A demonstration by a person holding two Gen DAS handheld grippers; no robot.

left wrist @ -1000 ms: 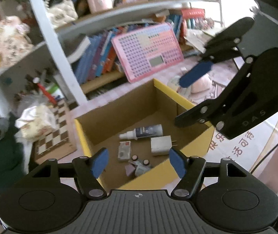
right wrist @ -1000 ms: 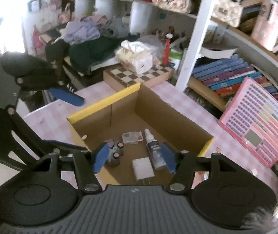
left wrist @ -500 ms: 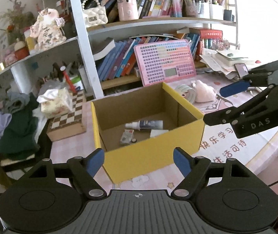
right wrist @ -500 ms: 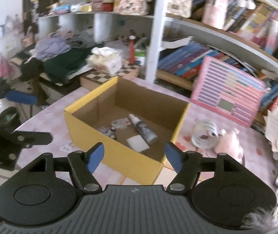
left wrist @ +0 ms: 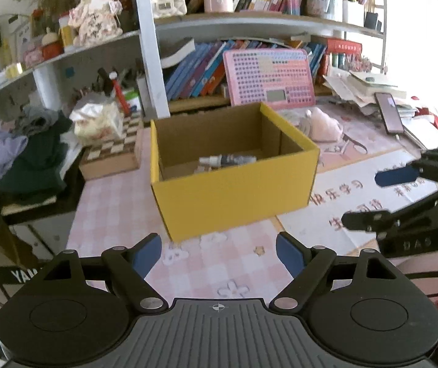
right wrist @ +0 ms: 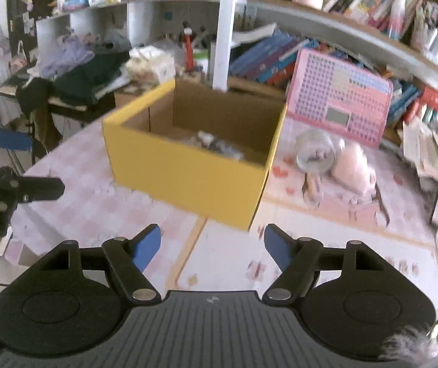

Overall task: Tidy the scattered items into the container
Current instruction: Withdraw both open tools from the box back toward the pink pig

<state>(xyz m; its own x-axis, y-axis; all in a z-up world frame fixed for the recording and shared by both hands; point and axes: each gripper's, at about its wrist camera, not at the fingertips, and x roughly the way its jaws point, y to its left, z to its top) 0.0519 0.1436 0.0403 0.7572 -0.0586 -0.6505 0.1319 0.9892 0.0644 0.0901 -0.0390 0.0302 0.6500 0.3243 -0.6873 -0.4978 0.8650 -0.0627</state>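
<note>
A yellow cardboard box [left wrist: 234, 193] stands on the pink checked tablecloth; it also shows in the right wrist view [right wrist: 188, 174]. Inside lie a small spray bottle [left wrist: 225, 160] and other small items, mostly hidden by the front wall. My left gripper [left wrist: 219, 253] is open and empty, low in front of the box. My right gripper [right wrist: 212, 245] is open and empty, in front of the box's right corner. Each gripper shows in the other's view, the right one [left wrist: 403, 190] at the right edge and the left one [right wrist: 4, 165] at the left edge.
A clear tape roll [right wrist: 314, 153] and a pink plush toy [right wrist: 354, 165] lie right of the box. A pink keyboard toy [left wrist: 269, 76] leans on the bookshelf behind. A phone [left wrist: 389, 116] lies far right. A checkerboard box [left wrist: 111, 153] and tissue pack [left wrist: 96, 121] sit to the left.
Both grippers have pulled back and down from above the box to in front of it; the box now looks smaller and its contents are mostly hidden. Both stayed open.
</note>
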